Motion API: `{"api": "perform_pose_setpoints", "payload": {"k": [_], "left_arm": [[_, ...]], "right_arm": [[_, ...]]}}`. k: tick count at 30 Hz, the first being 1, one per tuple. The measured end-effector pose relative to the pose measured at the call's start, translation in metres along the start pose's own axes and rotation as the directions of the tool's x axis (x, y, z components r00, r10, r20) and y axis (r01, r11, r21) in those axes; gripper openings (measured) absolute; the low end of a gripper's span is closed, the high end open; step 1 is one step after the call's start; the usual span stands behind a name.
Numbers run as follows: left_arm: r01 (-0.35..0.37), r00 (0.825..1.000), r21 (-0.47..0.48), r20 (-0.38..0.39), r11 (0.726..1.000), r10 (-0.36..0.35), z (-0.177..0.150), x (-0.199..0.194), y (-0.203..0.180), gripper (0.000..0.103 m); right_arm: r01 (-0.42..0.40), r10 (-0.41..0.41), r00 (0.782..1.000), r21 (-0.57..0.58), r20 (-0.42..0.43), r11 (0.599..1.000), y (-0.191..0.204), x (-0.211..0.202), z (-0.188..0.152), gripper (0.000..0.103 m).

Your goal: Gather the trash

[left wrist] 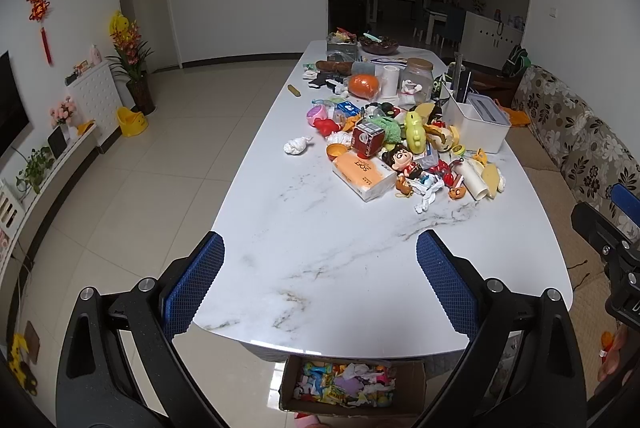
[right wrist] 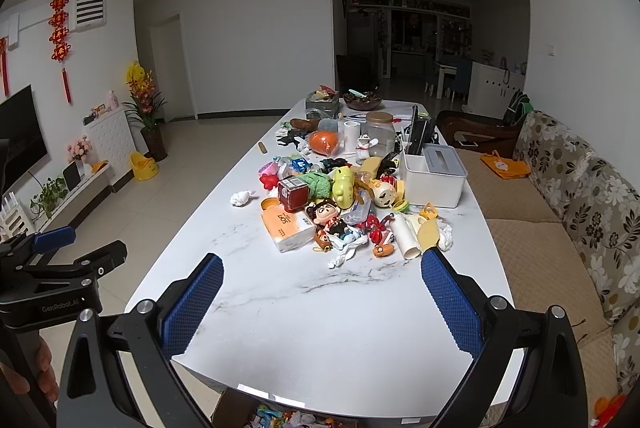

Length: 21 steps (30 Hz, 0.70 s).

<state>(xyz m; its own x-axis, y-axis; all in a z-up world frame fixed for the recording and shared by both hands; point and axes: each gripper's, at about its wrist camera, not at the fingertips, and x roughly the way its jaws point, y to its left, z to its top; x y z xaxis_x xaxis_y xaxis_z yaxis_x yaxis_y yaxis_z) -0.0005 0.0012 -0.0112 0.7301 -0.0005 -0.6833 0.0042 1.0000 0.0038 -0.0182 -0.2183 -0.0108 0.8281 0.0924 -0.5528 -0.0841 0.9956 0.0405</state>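
A heap of toys, wrappers and paper covers the far half of the white marble table. A crumpled white tissue lies apart at the heap's left edge. Another twisted white scrap sits at the heap's near side. A cardboard box holding wrappers and tissues stands on the floor under the table's near edge. My left gripper is open and empty above the bare near tabletop. My right gripper is open and empty too, just short of the heap.
An orange tissue pack, a white organiser box, a glass jar and an orange ball stand among the clutter. A floral sofa runs along the table's right side. Tiled floor lies to the left.
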Motion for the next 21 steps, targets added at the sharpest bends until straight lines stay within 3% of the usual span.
{"api": "perform_pose_setpoints", "payload": {"k": [18,21], "left_arm": [[-0.007,1.000,0.008,-0.016,1.000,0.007,-0.008,0.007,-0.003,0.094],[-0.017,0.999,0.012,-0.039,1.000,0.017,-0.012,0.019,0.000,0.094]], "right_arm": [[0.002,-0.002,1.000,0.007,-0.011,1.000,-0.004,0.000,-0.002,0.098],[-0.003,0.004,0.999,0.018,-0.034,1.000,-0.009,0.026,-0.016,0.098]]}}
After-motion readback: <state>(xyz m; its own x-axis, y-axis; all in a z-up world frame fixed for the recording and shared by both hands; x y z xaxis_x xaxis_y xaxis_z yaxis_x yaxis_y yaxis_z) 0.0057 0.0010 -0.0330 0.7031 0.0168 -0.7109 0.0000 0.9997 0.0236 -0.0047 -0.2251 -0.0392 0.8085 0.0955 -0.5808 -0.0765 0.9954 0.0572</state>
